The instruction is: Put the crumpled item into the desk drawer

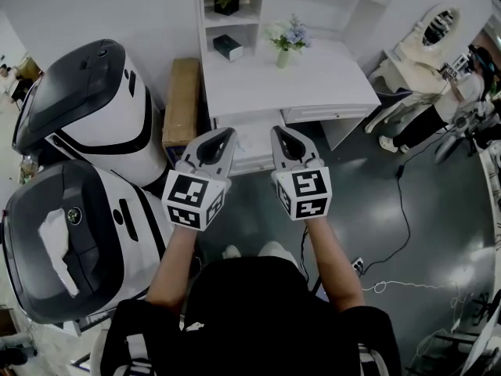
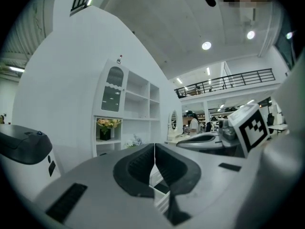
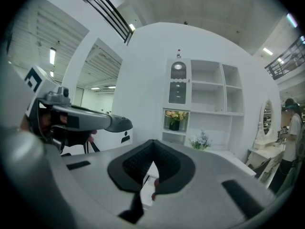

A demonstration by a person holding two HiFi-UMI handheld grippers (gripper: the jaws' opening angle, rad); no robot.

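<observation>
A white crumpled item [image 1: 59, 245] lies on the dark top of the nearer big white machine [image 1: 129, 229] at the left of the head view. The white desk [image 1: 313, 84] stands ahead. A drawer [image 1: 249, 141] at its front left looks pulled out and is partly hidden by my grippers. My left gripper [image 1: 226, 134] [image 2: 154, 148] and right gripper [image 1: 280, 133] [image 3: 153, 143] hang side by side in the air before the desk. Both are shut with nothing between their jaws, and each appears in the other's gripper view.
A second white machine [image 1: 94, 104] and a cardboard box [image 1: 182, 100] stand left of the desk. A flower vase [image 1: 286, 41] and a black box [image 1: 228, 47] sit on the desk and shelf. A person [image 1: 438, 108] stands at the right, and a cable [image 1: 403, 210] runs over the dark floor.
</observation>
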